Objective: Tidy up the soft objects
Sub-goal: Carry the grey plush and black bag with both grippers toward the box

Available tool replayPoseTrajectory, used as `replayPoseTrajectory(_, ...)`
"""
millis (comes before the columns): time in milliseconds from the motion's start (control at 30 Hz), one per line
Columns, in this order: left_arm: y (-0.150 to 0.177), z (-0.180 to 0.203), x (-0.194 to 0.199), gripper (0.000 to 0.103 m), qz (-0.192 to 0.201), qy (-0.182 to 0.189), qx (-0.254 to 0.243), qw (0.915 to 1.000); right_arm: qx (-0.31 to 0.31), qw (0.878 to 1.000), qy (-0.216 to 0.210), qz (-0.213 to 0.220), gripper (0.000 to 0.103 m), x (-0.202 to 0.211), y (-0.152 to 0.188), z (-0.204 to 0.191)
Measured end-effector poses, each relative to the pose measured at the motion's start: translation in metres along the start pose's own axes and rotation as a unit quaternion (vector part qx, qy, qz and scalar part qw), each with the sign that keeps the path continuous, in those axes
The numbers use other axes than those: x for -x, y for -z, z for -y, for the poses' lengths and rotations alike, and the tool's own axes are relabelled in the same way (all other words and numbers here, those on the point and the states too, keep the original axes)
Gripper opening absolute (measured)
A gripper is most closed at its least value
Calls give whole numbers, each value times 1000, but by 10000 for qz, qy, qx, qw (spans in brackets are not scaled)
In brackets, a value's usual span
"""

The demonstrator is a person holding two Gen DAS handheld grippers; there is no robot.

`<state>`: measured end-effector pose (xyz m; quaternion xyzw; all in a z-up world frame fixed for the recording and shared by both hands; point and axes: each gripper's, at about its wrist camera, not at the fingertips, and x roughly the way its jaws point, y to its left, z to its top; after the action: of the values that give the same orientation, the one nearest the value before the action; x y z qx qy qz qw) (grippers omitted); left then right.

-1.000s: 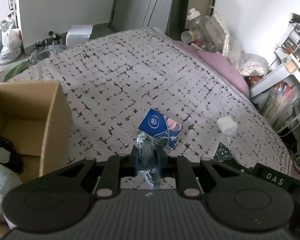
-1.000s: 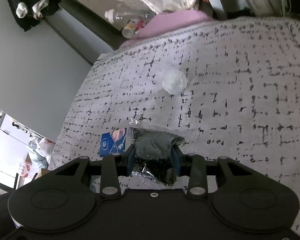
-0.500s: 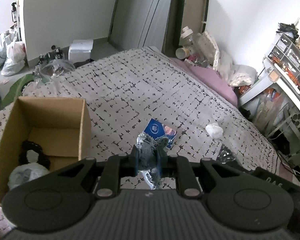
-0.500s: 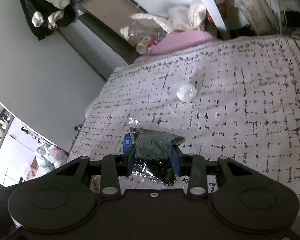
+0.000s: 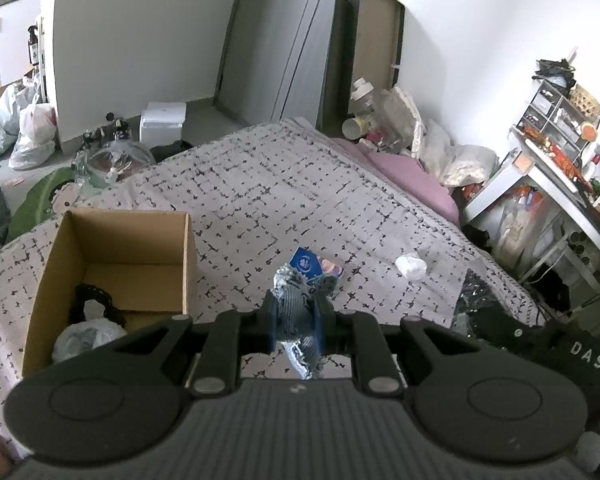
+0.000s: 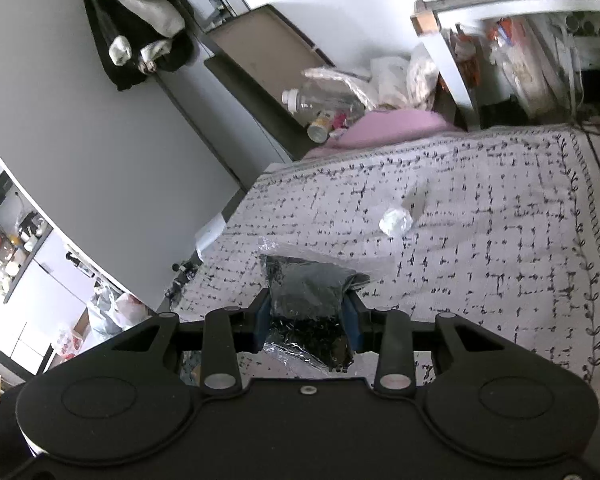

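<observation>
My left gripper (image 5: 297, 317) jaws pinched blue-grey cloth scrap (image 5: 296, 312) above bed (image 5: 260, 184), right of cardboard box (image 5: 48, 272). My right gripper (image 6: 306, 317) jaws clamped black bagged bundle (image 6: 306, 294); white wad (image 6: 395, 221) lay on bed beyond.

L gripper (image 5: 297, 312) clamped on denim scrap (image 5: 296, 320), frayed end hanging below fingers, held above bed (image 5: 260, 184) w/ grid-print cover. Cardboard box (image 5: 188, 264) on bed, left of gripper, open top; inside: black fabric item (image 5: 96, 300) + clear bagged bundle (image 5: 82, 338) at near end. Blue packet (image 5: 314, 264) lies flat on cover just beyond denim. White crumpled wad (image 5: 411, 267) to its right, apart. Dark bagged item (image 5: 476, 300) at right, partly hidden by other gripper's body.
</observation>
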<state>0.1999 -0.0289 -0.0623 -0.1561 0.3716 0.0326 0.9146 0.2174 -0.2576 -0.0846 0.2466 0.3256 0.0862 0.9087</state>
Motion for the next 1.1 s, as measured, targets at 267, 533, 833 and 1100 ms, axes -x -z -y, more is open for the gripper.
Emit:
replayPoseTrajectory(267,2,-5,21,16,144,-16,-16,9999,155,9998,-106,43,37,16,6,-11)
replayPoseTrajectory(533,2,-17,36,16,230,-41,23,9997,343,9992,-199,61,37,24,11,-29)
replayPoseTrajectory(833,-4,-39,44,16,296,-84,113,9995,545,9979,-330,127,37,26,14,-53)
replayPoseTrajectory(1100,-8,-58,45,16,310,-98,201,9993,653,9971,-378,115,37,20,21,-72)
